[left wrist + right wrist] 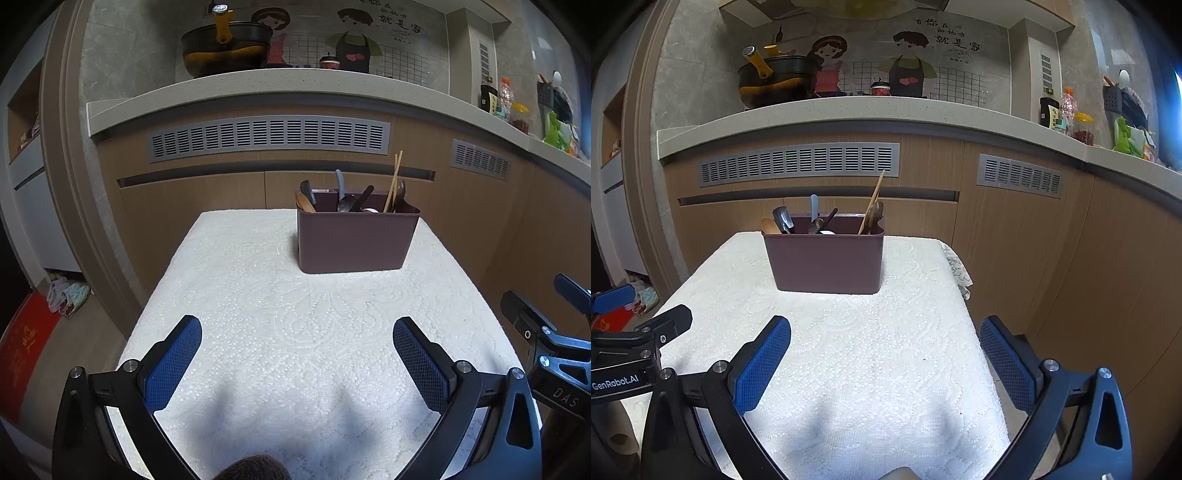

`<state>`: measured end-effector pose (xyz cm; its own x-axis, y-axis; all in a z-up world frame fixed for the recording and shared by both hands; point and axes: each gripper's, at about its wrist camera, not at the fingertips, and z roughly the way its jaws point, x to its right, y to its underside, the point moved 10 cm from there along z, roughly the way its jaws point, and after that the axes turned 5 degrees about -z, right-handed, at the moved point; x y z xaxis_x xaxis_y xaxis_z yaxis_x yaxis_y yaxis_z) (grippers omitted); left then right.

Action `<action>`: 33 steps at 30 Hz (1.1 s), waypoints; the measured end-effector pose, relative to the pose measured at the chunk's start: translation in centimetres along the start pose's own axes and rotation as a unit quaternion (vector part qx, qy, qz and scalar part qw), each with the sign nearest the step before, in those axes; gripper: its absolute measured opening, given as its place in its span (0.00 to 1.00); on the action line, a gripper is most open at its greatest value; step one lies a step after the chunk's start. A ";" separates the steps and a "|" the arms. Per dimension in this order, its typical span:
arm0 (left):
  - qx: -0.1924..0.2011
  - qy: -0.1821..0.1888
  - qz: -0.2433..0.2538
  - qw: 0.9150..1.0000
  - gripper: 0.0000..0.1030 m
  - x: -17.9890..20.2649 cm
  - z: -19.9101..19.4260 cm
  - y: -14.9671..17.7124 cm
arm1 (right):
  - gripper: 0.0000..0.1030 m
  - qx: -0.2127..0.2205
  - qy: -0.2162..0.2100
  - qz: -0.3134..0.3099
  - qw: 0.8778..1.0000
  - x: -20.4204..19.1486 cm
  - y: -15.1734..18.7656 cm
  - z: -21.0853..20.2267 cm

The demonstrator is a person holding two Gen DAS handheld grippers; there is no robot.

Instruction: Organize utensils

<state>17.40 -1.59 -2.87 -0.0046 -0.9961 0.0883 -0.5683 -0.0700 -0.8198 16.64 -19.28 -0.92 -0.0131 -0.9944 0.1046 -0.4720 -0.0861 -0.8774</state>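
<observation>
A maroon plastic utensil holder (354, 240) stands at the far side of a small table with a white lace cloth (295, 332). It holds wooden chopsticks (393, 182), a wooden spoon (304, 203), dark spoons and a blue-handled utensil. It shows too in the right wrist view (827, 258), with chopsticks (873, 201). My left gripper (297, 332) is open and empty above the near cloth. My right gripper (884, 334) is open and empty, level with the left one. Each gripper appears at the edge of the other's view.
Wooden kitchen cabinets with grey vents (269, 138) stand behind the table under a pale counter (849, 110). A black wok (775, 79), bottles and jars (1067, 114) sit on the counter. Floor with a red box (22, 350) lies to the left.
</observation>
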 end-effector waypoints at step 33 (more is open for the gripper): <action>-0.007 0.005 -0.001 1.000 1.00 0.4 0.1 0.2 | 0.99 0.003 0.000 -0.002 1.000 0.1 -0.3 -0.2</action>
<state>17.34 -1.98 -3.07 -0.0107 -0.9953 0.0958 -0.5790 -0.0719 -0.8122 16.60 -19.33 -0.60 -0.0119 -0.9941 0.1077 -0.4673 -0.0897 -0.8796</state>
